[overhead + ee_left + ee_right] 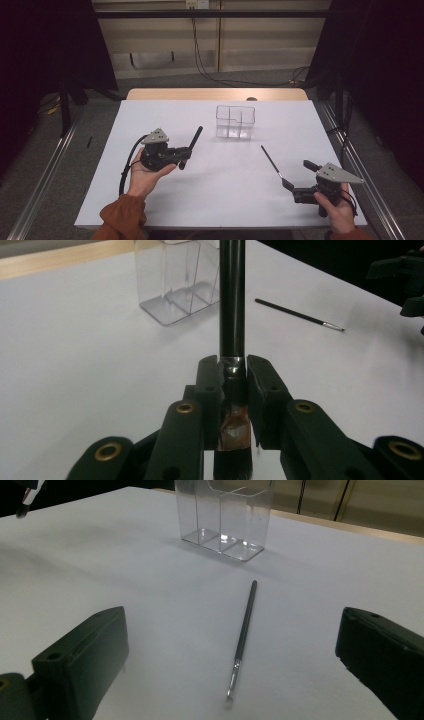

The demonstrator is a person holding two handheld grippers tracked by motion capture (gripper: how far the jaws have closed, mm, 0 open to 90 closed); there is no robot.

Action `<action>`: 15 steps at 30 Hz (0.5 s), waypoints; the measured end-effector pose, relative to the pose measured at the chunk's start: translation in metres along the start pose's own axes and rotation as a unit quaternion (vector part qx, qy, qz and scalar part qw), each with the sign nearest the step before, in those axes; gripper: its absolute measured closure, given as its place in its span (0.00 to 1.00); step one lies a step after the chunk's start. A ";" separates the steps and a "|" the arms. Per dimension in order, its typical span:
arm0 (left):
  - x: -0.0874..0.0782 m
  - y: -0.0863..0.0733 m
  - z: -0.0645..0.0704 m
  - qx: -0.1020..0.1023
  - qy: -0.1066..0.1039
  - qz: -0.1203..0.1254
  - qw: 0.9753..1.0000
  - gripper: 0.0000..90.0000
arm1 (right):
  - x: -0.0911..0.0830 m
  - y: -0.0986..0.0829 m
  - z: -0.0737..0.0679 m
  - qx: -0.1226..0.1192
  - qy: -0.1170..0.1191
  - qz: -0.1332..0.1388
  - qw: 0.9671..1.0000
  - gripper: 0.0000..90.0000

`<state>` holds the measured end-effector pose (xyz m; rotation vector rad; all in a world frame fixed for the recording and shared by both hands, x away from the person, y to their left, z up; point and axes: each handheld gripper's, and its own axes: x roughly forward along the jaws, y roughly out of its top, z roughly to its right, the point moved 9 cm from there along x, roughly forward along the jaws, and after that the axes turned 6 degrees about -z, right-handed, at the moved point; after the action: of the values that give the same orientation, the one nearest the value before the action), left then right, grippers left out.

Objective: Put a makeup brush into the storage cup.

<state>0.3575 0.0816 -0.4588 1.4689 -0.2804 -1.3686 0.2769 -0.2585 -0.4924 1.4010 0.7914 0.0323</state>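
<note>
Left gripper view shows the left gripper [234,385] pinching a thick makeup brush [232,300] at its metal ferrule: the black handle runs straight out ahead of the jaws, while the copper band and dark bristles sit back between them, toward the hand. Beyond the handle's far end stands a clear acrylic organizer [175,280], slightly to the left of the jaws' line. High view has this gripper [181,159] raised in the left hand [145,177], the brush [192,145] angling up and away toward the organizer [235,121].

Right gripper view shows the right gripper [235,665] with its jaws spread wide and nothing between them. A thin liner brush [244,630] lies flat on the white table [100,570], straight ahead of the gap and near it, its fine tip pointing back at the gripper and its handle pointing on toward the organizer [225,515] farther off.
</note>
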 end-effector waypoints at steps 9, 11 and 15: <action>0.008 0.008 0.016 0.022 -0.032 0.006 0.999 0.86 | 0.000 0.003 0.000 -0.001 0.005 0.008 1.000 0.00; 0.008 0.011 0.021 0.027 -0.040 0.008 0.999 0.86 | 0.001 0.003 -0.001 -0.002 0.007 0.009 1.000 0.00; 0.011 0.017 0.030 0.041 -0.050 0.007 0.998 0.86 | 0.001 0.004 -0.002 -0.004 0.008 0.009 1.000 0.00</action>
<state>0.3432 0.0512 -0.4453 1.4658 -0.4131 -1.4364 0.2789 -0.2553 -0.4892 1.4015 0.7907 0.0609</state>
